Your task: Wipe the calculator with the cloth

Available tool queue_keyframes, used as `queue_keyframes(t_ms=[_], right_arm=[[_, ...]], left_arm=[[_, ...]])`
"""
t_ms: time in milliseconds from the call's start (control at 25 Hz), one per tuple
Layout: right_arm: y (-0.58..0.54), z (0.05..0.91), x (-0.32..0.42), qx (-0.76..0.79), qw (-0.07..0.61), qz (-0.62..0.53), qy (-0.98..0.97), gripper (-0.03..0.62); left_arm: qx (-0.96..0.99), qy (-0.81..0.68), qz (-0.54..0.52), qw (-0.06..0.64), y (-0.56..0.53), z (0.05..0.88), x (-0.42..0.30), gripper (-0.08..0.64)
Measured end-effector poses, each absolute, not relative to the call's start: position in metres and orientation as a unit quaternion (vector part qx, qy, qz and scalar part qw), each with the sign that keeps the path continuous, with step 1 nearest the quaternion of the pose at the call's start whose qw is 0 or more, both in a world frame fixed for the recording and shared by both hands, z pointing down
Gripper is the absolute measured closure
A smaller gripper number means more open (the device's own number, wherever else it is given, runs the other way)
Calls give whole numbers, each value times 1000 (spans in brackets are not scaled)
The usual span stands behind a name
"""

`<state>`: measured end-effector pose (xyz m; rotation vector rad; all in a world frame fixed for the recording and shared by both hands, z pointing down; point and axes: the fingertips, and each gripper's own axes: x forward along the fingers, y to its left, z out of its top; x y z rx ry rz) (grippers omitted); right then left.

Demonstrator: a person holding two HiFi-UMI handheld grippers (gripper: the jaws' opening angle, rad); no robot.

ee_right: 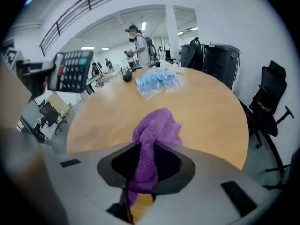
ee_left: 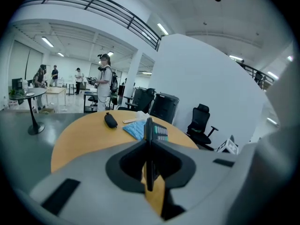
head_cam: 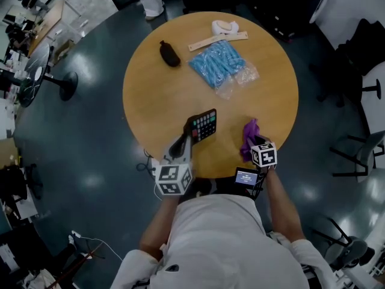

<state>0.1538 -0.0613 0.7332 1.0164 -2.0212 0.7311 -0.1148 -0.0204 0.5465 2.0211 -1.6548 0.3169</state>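
Clear plastic bag (head_cam: 224, 65) of blue pieces lay on the wooden table (head_cam: 150, 95), while the left gripper (ee_left: 149, 146) pinched the calculator (head_cam: 204, 124) edge-on above it and the right gripper (ee_right: 144, 149) clamped the bunched purple cloth (ee_right: 157, 128) nearby.

A big open office-like work hall: round table (head_cam: 156, 89), swivel chairs (ee_left: 201, 121), strip lights (ee_left: 163, 29), mezzanine railing (ee_left: 108, 6).

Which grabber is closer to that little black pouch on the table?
Left. The left gripper, clamped on the calculator, is nearly straight below the black pouch in the head view; the right gripper, gripping the purple cloth, is farther off to the right.
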Motion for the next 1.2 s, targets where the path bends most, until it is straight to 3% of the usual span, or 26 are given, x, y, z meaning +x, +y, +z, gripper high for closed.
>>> queue_keyframes(t_ms=[200, 440, 680, 1200], right_arm=[[-70, 611, 111, 398, 250, 215, -856, 502], [-45, 456, 14, 345, 131, 37, -929, 502], [-24, 430, -40, 298, 140, -49, -943, 502], [-35, 458, -7, 346, 178, -77, -918, 502]], left_arm=[[743, -599, 68, 292, -21, 540, -108, 520], [747, -588, 11, 310, -27, 512, -88, 520], [768, -556, -40, 315, -31, 475, -68, 520], [782, -525, -48, 333, -14, 466, -59, 518]])
